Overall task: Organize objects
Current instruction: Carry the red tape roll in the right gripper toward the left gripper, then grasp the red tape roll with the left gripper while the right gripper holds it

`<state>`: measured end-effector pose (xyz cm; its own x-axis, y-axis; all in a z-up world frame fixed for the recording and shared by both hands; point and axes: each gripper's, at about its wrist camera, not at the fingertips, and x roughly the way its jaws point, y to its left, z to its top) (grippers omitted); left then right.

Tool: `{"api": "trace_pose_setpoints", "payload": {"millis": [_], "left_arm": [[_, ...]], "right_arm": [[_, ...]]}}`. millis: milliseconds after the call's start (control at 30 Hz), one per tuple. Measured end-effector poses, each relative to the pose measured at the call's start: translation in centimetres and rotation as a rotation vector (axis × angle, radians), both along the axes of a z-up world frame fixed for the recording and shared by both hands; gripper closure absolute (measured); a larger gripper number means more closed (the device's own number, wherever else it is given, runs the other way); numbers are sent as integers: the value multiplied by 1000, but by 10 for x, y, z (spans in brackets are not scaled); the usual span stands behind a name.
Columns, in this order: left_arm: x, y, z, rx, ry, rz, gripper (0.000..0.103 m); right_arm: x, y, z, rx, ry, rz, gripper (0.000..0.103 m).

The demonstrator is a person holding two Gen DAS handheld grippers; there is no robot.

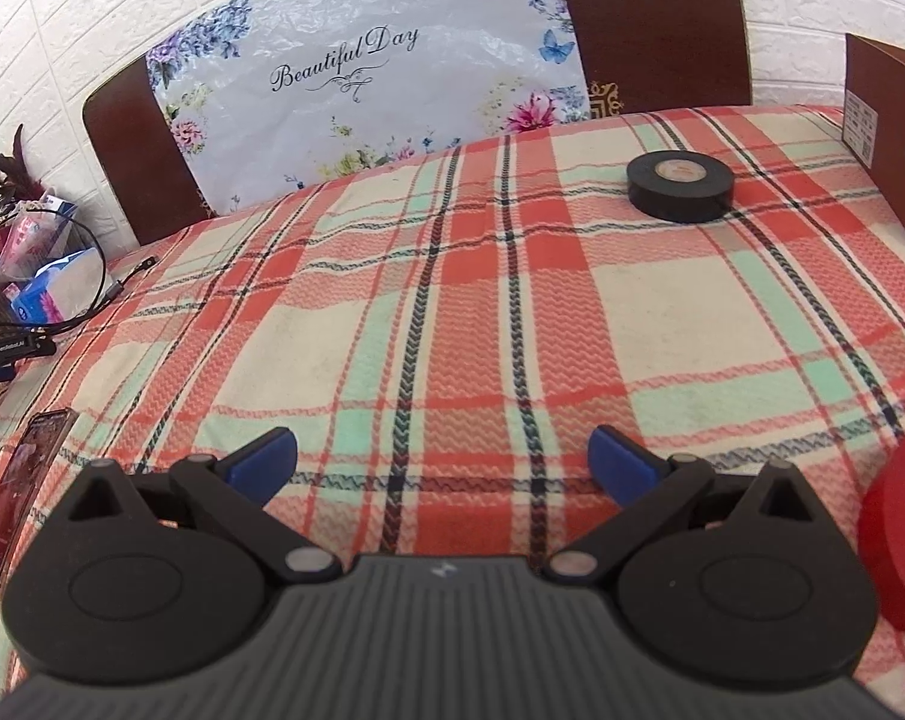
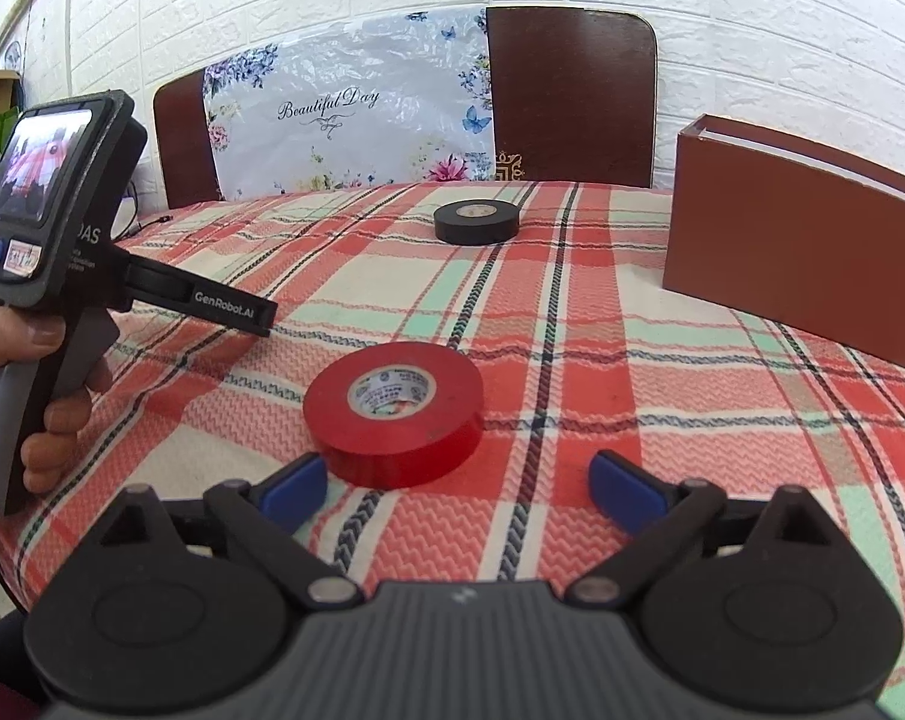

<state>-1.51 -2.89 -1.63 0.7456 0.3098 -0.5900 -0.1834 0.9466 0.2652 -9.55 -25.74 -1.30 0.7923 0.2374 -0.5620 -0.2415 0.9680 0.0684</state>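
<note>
A plaid-clothed table [image 2: 572, 312] carries a brown box [image 2: 800, 264] at its right edge. The red tape roll [image 2: 395, 414] lies flat toward the near edge, hole facing up, glossy with a printed white core. The black tape roll [image 2: 476, 222] lies flat near the far edge. The right gripper [image 2: 458, 480] is spread wide, empty, just short of the red roll. The left gripper [image 1: 443, 459] is likewise spread, empty.
</note>
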Motion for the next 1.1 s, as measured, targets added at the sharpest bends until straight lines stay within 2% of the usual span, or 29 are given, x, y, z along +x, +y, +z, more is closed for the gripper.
{"api": "trace_pose_setpoints", "payload": {"millis": [200,400,567,767,833,933,1100], "left_arm": [[-1,-5,4,-25,27,-24,0],[-9,-16,8,-38,48,-105,0],[-15,-22,15,-74,52,-173,0],[-20,-23,20,-133,67,-210,0],[-20,-21,23,-163,75,-221,2],[-21,-17,29,-237,93,-256,13],[-23,-15,37,-386,117,-359,18]], "right_arm": [[0,2,-1,-22,2,2,0],[0,8,-3,-61,2,-1,0],[0,11,-3,-92,5,0,0],[0,14,-4,-109,4,-3,0],[0,14,-4,-110,5,-4,0],[0,14,-3,-115,8,-5,0],[2,13,-3,-118,14,-3,0]]}}
